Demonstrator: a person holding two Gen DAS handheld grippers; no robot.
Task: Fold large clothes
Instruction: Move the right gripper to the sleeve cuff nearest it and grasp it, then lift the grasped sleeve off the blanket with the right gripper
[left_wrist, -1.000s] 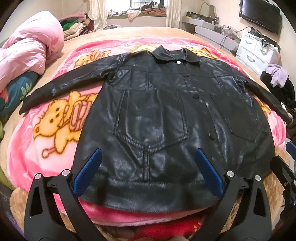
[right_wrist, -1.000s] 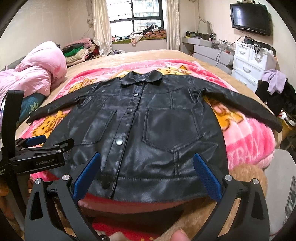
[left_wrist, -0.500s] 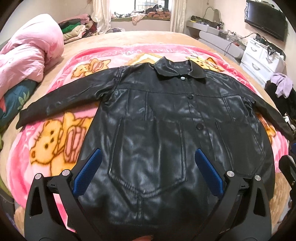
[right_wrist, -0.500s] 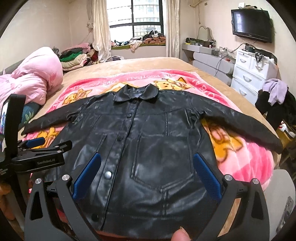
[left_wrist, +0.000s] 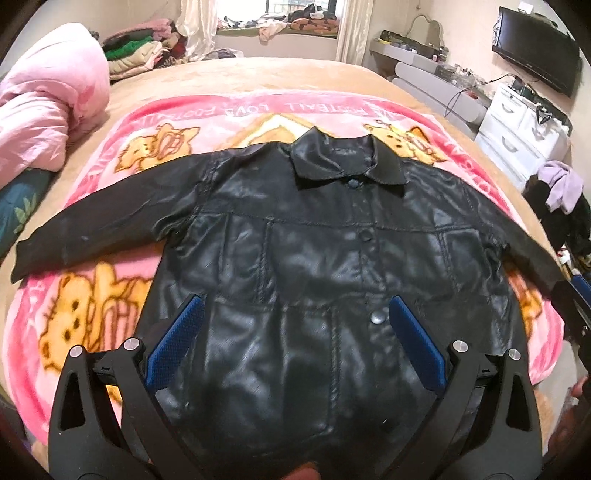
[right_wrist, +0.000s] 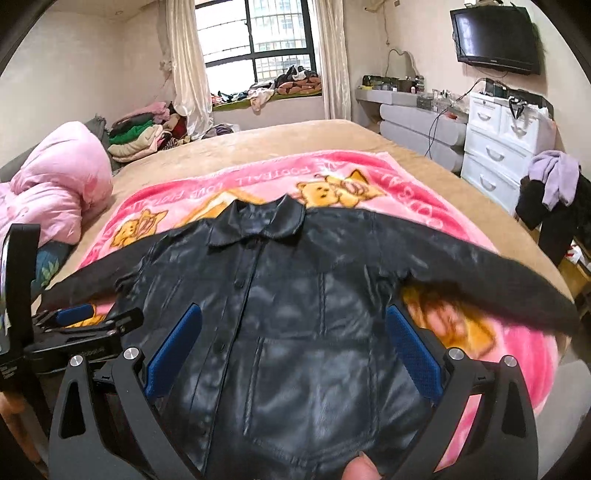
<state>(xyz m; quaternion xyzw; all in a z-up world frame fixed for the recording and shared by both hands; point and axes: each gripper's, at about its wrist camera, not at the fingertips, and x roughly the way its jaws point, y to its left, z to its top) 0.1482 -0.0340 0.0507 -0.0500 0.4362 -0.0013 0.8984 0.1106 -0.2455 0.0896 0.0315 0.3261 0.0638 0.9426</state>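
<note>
Pink blanket (left_wrist: 229, 110) bears the black jacket (left_wrist: 314, 266); both hand-held grippers (left_wrist: 293, 343) (right_wrist: 291, 345) hover above it, jaws spread, empty.

Left gripper (left_wrist: 295, 339): black plastic arms with slotted cut-outs, silver screw heads at the joints, blue textured pads (left_wrist: 173, 339) on the fingers. Right gripper (right_wrist: 293, 345): same build. Small white lettering, unreadable, on the left gripper's black body in the right view.
</note>
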